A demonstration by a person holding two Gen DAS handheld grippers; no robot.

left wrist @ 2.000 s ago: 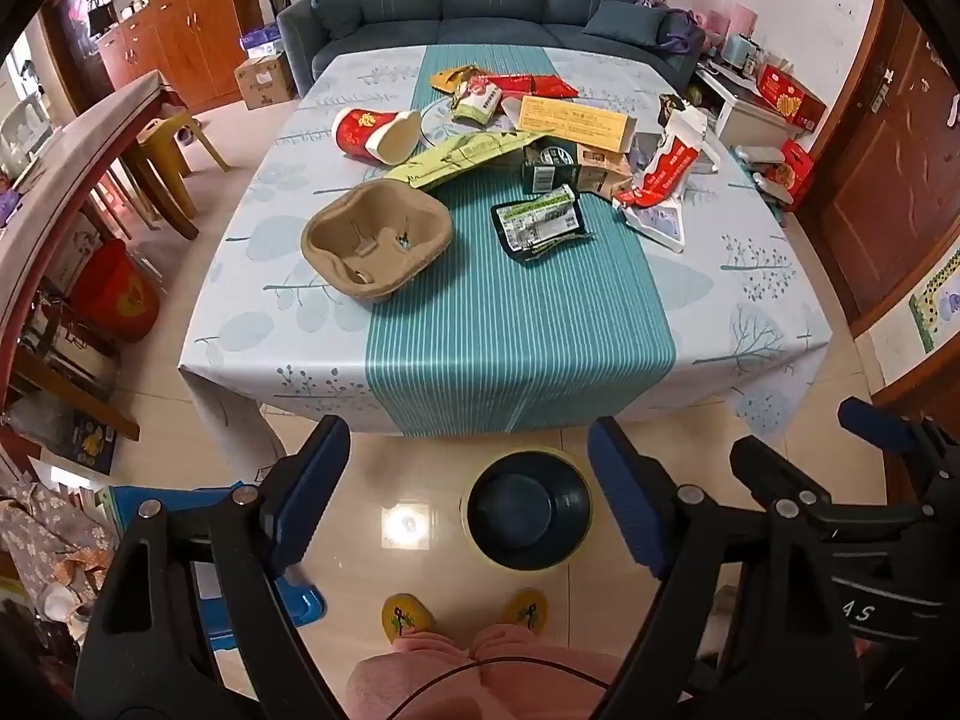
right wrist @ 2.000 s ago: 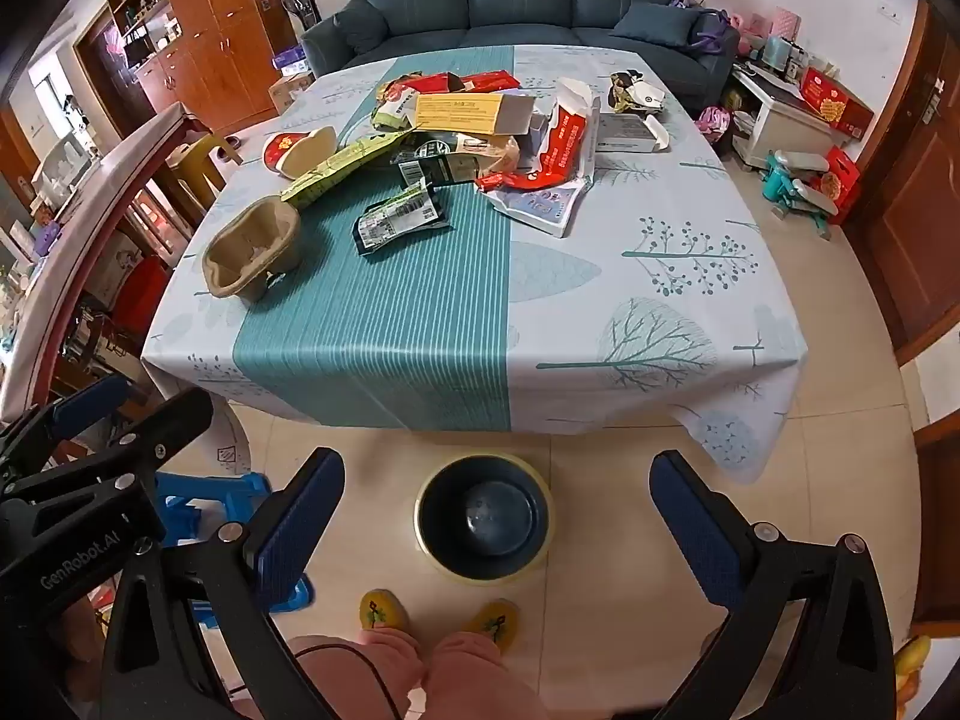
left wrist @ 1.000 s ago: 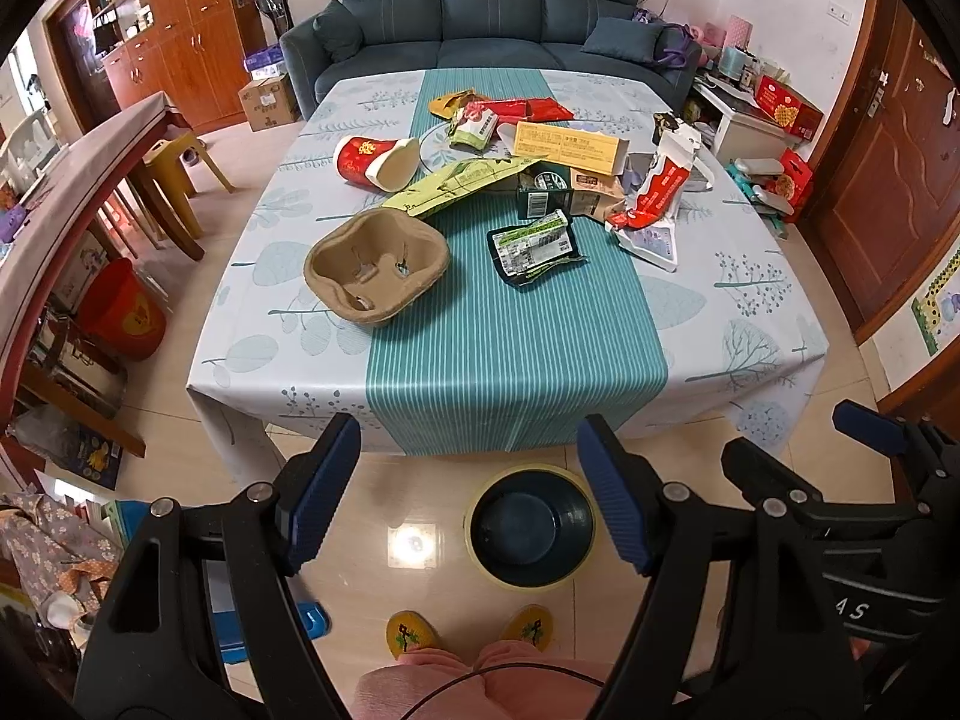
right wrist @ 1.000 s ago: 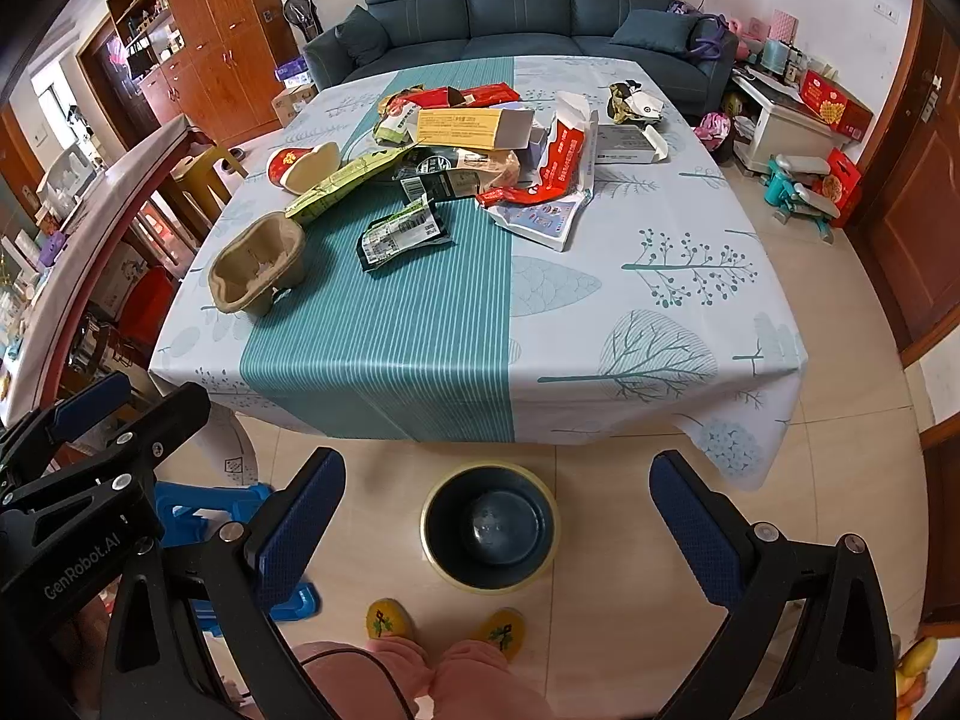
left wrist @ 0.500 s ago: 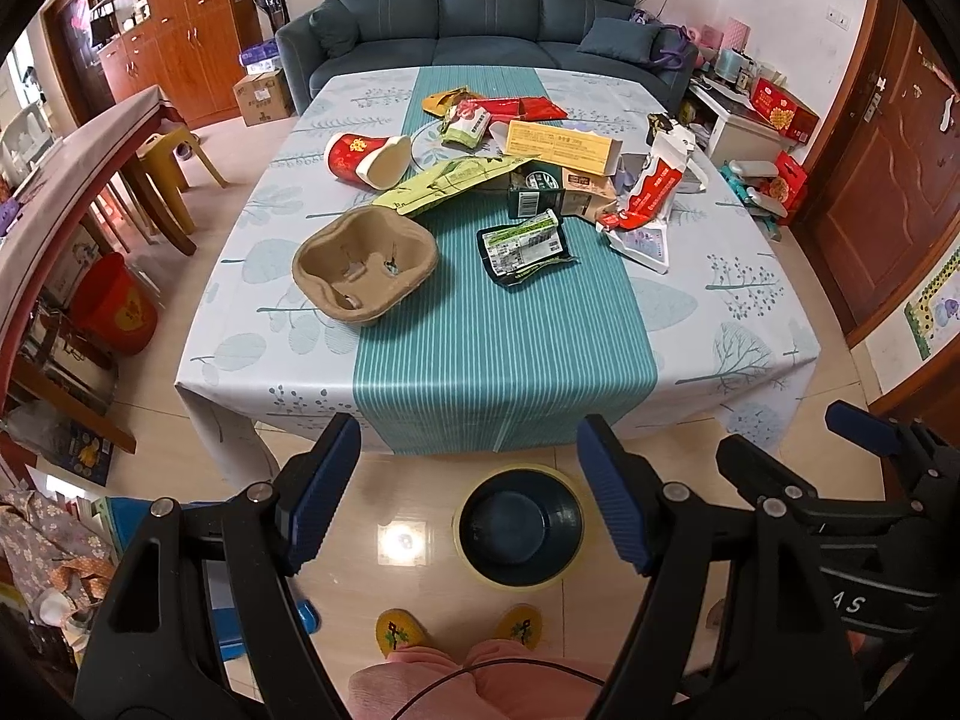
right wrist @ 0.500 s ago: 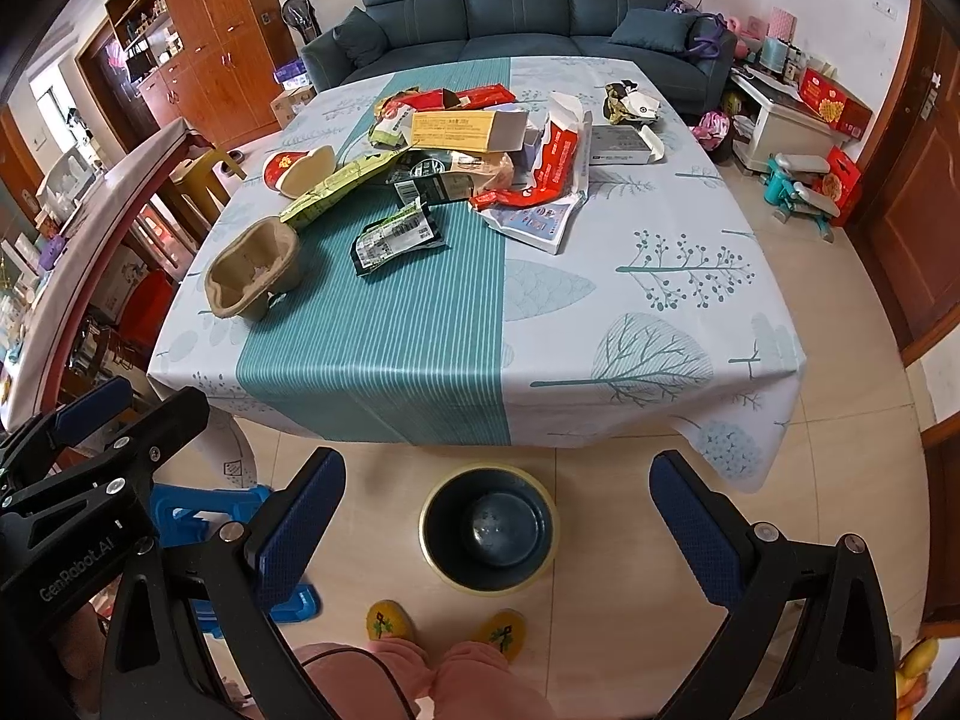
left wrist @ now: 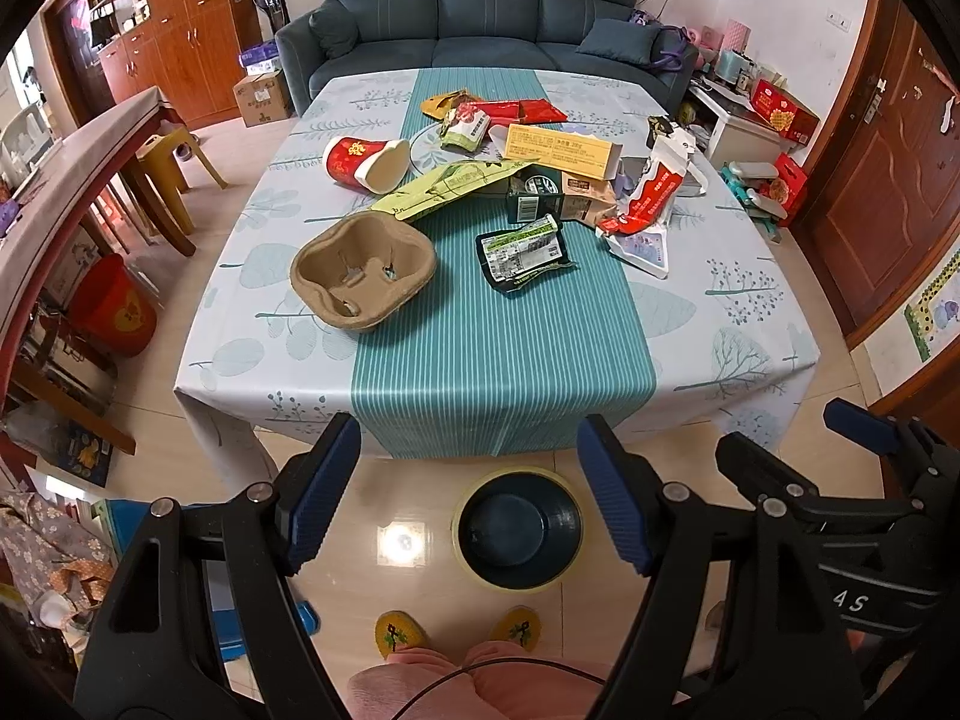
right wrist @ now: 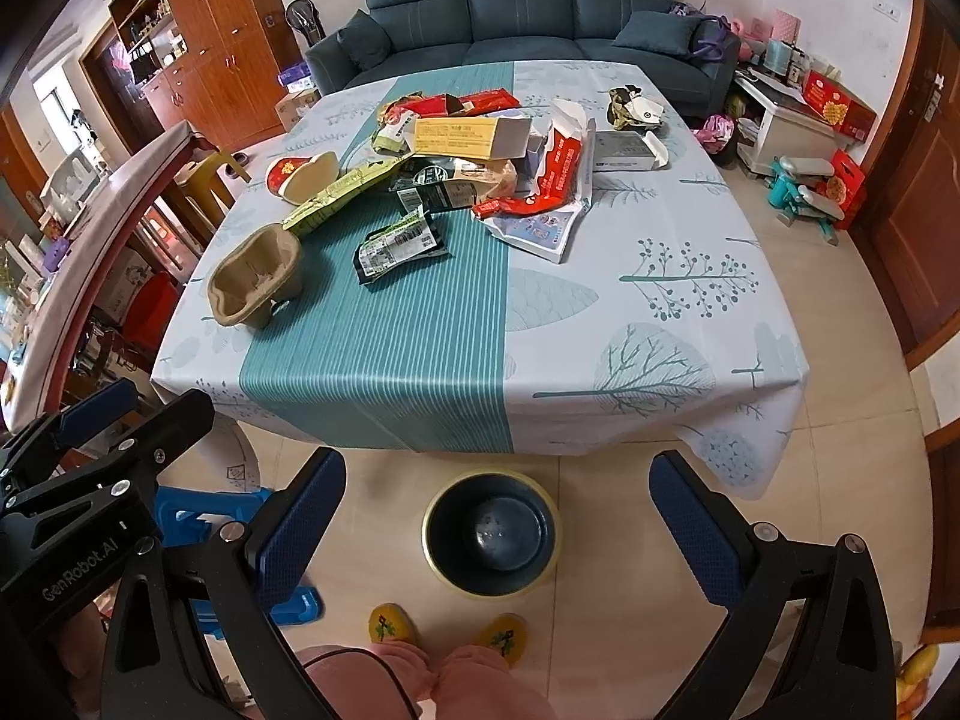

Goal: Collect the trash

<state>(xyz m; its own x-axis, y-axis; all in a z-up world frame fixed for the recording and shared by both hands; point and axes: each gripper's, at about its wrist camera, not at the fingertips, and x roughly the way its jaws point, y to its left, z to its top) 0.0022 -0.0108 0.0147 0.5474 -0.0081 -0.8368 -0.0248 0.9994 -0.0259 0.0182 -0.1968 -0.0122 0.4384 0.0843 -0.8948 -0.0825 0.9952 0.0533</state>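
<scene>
The left gripper (left wrist: 468, 492) points steeply downward with its blue-padded jaws spread wide and nothing between them. The right gripper (right wrist: 498, 534) is angled down the same way just beside it, jaws wide apart and empty. The person's pink-trousered knees (right wrist: 420, 681) and yellow-slippered feet (left wrist: 459, 633) show below both grippers.

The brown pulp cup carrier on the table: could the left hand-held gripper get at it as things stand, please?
Probably yes: the cup carrier sits alone, with bare tablecloth before it, and the left hand-held gripper is open and empty.
</scene>
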